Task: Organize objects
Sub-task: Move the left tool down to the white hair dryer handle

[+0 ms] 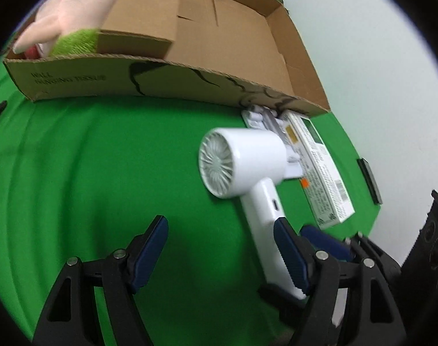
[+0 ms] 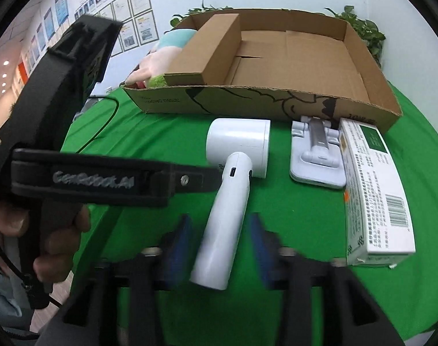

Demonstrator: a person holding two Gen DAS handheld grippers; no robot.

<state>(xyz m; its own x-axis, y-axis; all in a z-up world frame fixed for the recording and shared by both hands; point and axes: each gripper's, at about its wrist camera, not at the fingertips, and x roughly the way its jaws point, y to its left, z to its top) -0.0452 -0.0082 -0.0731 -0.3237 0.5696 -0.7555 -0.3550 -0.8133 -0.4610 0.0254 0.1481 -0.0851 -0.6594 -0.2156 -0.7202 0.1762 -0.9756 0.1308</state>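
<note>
While right gripper (image 2: 220, 248) gapes round dryer (image 2: 236, 155) handle (untouched), left-wrist view hides person's hand (image 2: 46, 230).

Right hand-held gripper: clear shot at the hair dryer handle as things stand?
Probably yes. The right hand-held gripper is open with the hair dryer handle already between its pads, nothing blocking; the left hand-held gripper is off to the side.

White hair dryer (image 2: 236, 170) lying flat, green cloth (image 2: 167, 132), near cardboard box (image 2: 363, 57)

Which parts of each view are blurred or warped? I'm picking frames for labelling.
Left wrist view: whole frame softly smeared, hair dryer edges soft, cardboard box rim bowed by the fisheye. Right wrist view: right gripper pads blurred, white carton print sharp.
</note>
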